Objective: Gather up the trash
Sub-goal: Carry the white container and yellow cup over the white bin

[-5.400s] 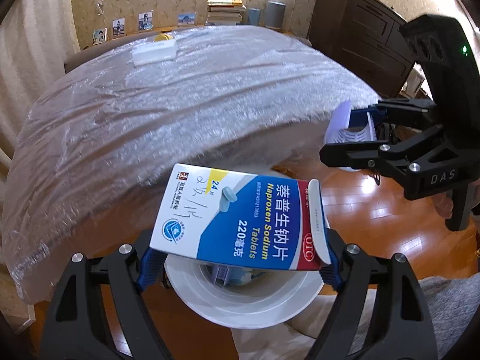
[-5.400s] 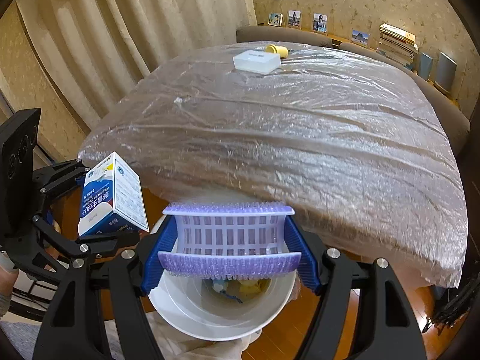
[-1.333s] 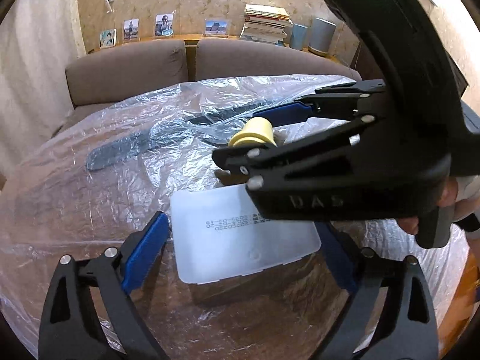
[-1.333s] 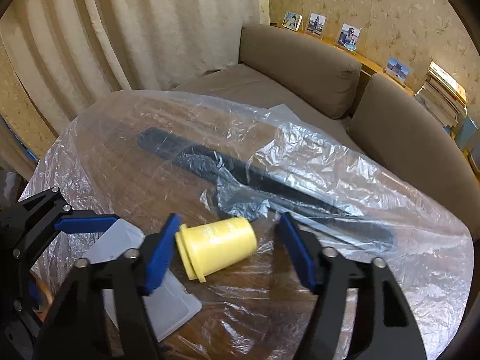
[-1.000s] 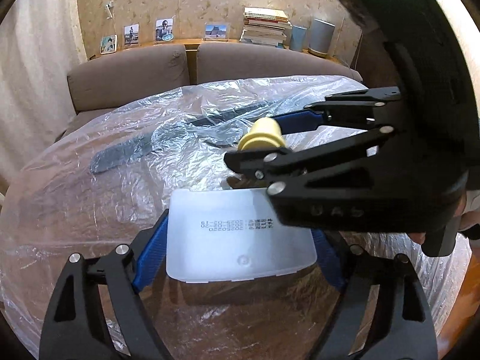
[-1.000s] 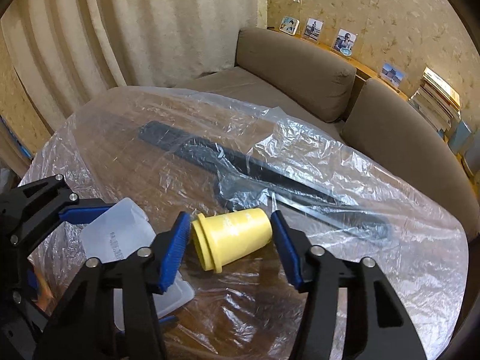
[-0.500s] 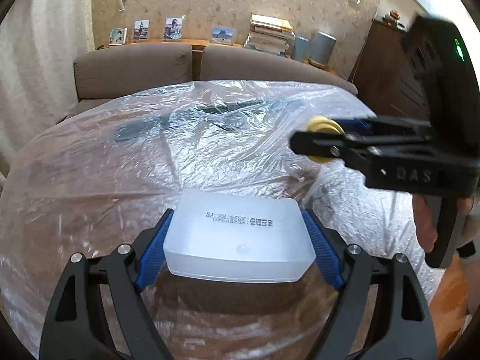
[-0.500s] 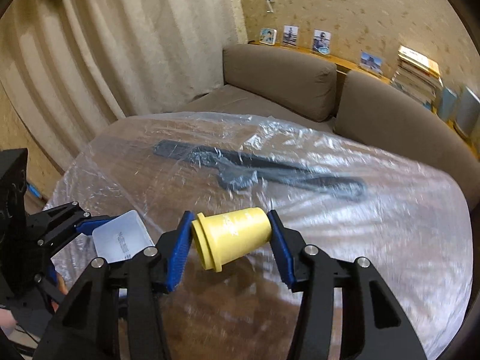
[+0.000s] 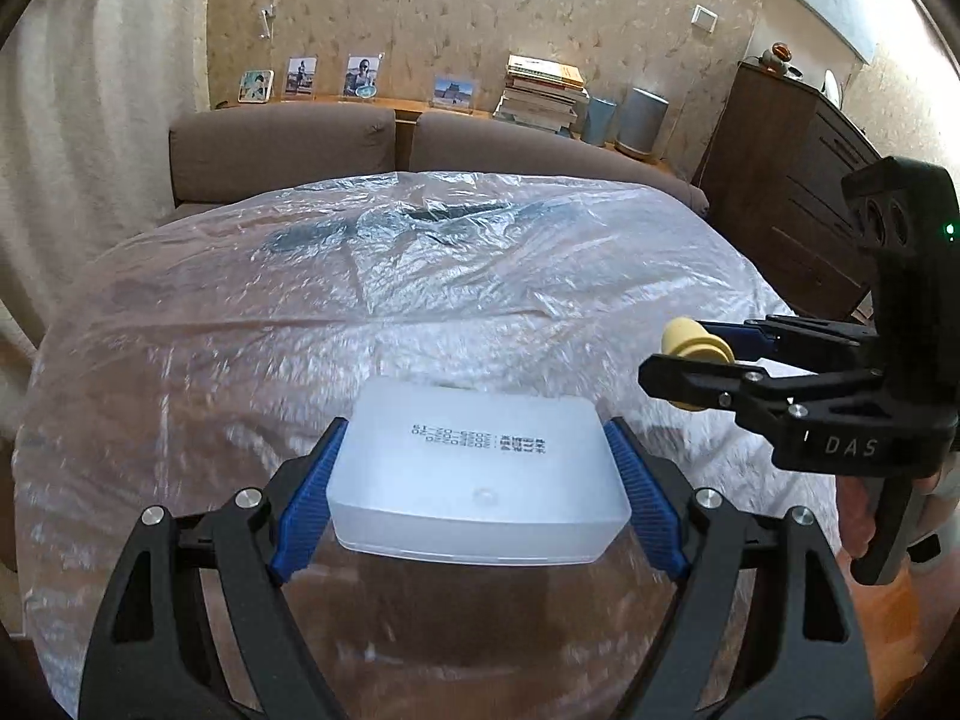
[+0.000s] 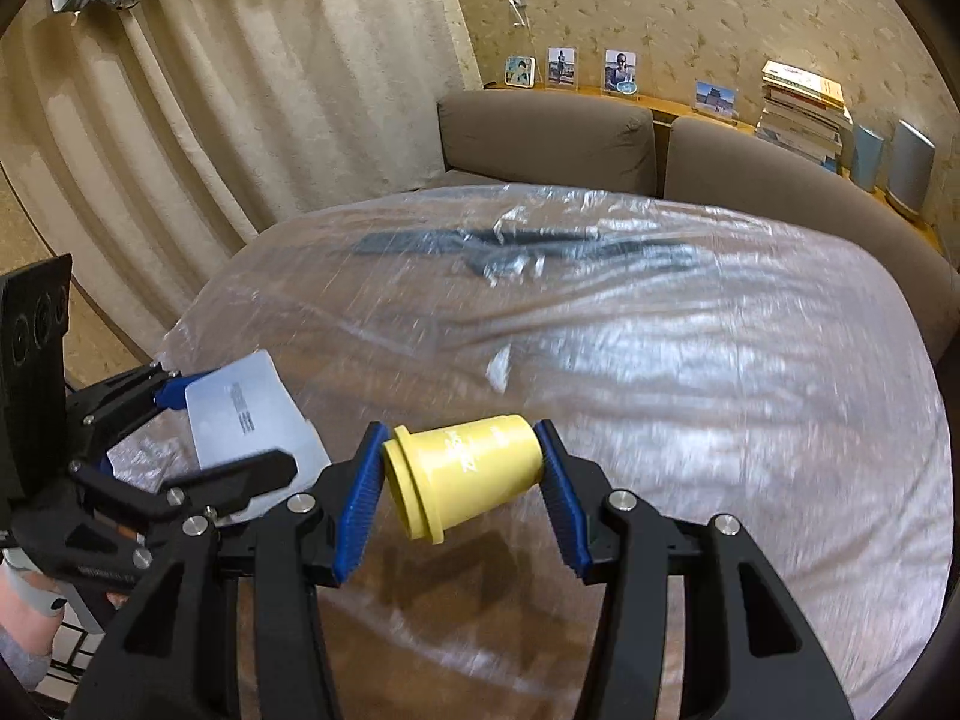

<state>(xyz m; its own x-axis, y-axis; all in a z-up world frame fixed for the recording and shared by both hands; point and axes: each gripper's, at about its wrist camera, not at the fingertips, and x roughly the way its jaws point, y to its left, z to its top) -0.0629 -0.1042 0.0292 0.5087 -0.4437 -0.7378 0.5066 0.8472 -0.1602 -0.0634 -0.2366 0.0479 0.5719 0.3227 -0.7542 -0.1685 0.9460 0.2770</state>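
Observation:
My left gripper [image 9: 477, 480] is shut on a translucent white plastic box [image 9: 480, 474] with dark print on top, held above the plastic-covered round table [image 9: 240, 330]. My right gripper [image 10: 459, 480] is shut on a yellow plastic cup [image 10: 465, 477] lying sideways between the blue pads, also above the table. In the left wrist view the right gripper [image 9: 696, 360] with the cup [image 9: 690, 345] sits to the right. In the right wrist view the left gripper [image 10: 228, 420] with the box [image 10: 246, 414] sits at the left.
A dark flat object [image 9: 396, 219] lies under the plastic sheet at the table's far side. A brown sofa [image 9: 282, 144] stands behind the table. A dark wooden cabinet [image 9: 798, 192] is at the right. Curtains [image 10: 180, 120] hang at the left.
Both grippers closed on the box and the cup, lifted them off the table and drew back toward its near edge. The right gripper has moved away to the right of the left one.

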